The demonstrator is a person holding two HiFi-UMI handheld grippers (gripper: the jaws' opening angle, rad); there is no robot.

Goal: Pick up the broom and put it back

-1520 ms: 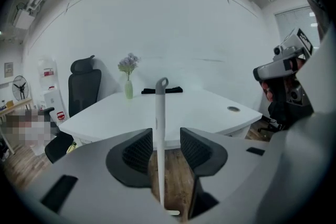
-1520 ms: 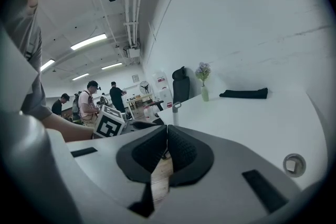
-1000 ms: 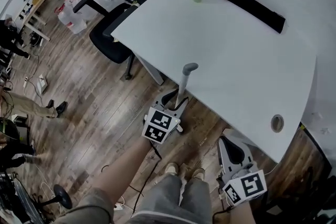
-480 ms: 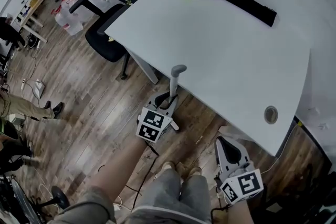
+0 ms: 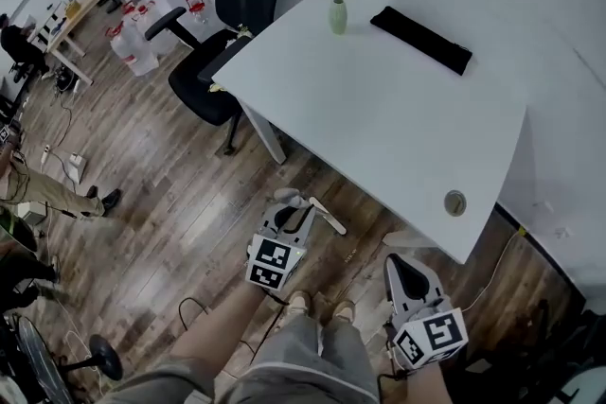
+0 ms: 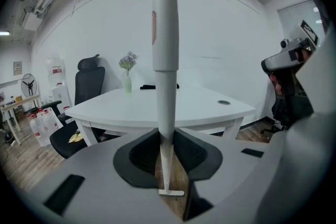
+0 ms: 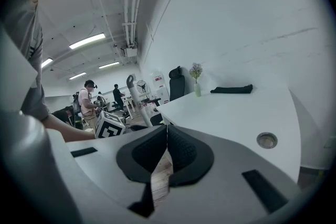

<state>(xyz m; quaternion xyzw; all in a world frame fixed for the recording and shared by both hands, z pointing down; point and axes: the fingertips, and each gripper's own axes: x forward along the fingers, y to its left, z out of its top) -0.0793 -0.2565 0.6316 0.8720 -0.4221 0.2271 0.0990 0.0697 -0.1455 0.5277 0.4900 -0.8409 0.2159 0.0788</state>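
Observation:
The broom [image 6: 165, 55] is a white pole with a grey top end, standing upright between the jaws in the left gripper view. My left gripper [image 6: 166, 139] is shut on its pole, and the small broom foot shows far below. From the head view, the left gripper [image 5: 289, 213] holds the broom [image 5: 328, 218] over the wooden floor, just off the white table's near edge. The right gripper [image 5: 403, 268] hangs lower right, shut on nothing, beside the table corner. In the right gripper view its jaws [image 7: 166, 129] meet, and the broom [image 7: 133, 93] rises at left.
The white table [image 5: 379, 118] carries a vase of flowers [image 5: 338, 12], a black pad [image 5: 420, 40] and a cable hole [image 5: 455, 202]. A black office chair [image 5: 232, 24] stands at its far left corner. People stand at the left edge [image 5: 38, 189]. A cable [image 5: 204, 307] lies on the floor.
The left jaws closed on the broom pole by the table edge and drew it away from the table. Both grippers rose and came back, leaving the table farther off.

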